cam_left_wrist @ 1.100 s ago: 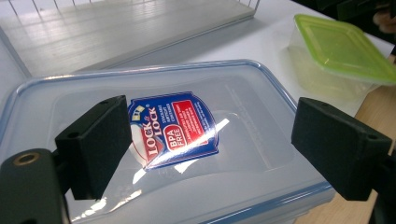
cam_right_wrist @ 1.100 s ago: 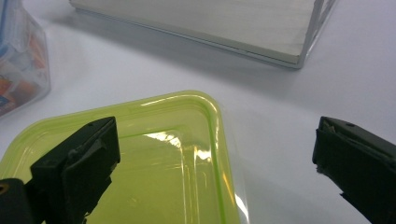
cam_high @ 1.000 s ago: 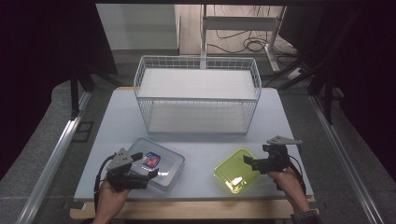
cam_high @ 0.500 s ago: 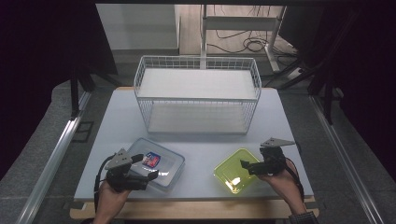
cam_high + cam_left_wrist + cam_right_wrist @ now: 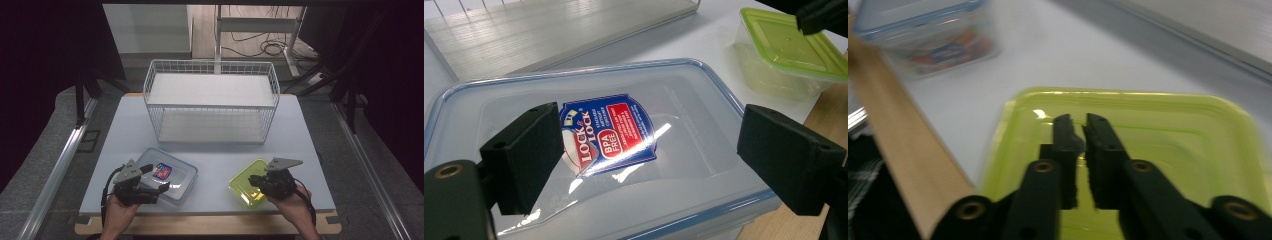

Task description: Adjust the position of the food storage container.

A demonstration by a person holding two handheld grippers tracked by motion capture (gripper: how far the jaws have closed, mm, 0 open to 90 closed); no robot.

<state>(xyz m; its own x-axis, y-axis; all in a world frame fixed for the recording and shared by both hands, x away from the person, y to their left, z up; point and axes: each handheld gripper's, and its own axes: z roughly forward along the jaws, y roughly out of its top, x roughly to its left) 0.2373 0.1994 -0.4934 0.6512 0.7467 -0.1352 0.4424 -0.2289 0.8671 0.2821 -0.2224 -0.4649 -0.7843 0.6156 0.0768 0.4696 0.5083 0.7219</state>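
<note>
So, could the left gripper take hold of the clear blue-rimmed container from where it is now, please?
Probably yes: the left gripper has open jaws right above the clear container, with nothing between them.

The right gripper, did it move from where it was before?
Yes. The right gripper slid left, from the white table's right side to over the green container, and its jaws have just closed with nothing between them.
</note>
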